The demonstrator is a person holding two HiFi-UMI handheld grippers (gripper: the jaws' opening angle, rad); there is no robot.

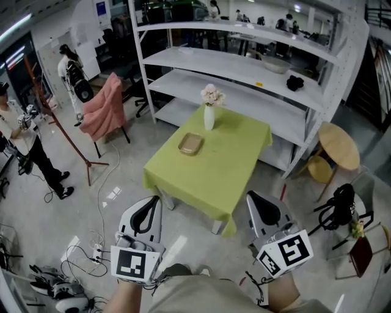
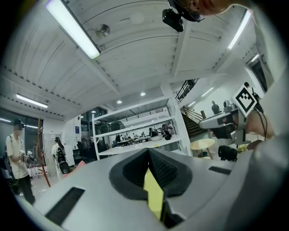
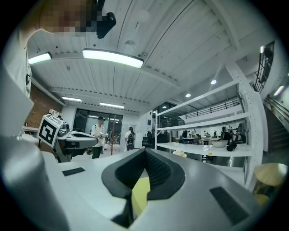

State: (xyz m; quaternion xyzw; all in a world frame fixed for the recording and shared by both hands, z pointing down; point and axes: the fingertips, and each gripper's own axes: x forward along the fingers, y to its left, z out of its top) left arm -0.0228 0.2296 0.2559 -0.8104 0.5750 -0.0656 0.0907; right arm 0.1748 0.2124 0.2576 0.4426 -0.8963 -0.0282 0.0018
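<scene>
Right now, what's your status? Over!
Left gripper and right gripper: both shut, empty. Table ahead, untouched; vase and tray on it. Cables lie low at left.

No word or number can be read. The marker cube (image 1: 135, 263) on the left gripper (image 1: 148, 206) and that on the right gripper (image 1: 261, 202) bear only black-and-white square patterns; a blue sign (image 1: 101, 8) at the back and a yellow tag (image 1: 259, 84) on the rack (image 1: 201, 61) are too small
</scene>
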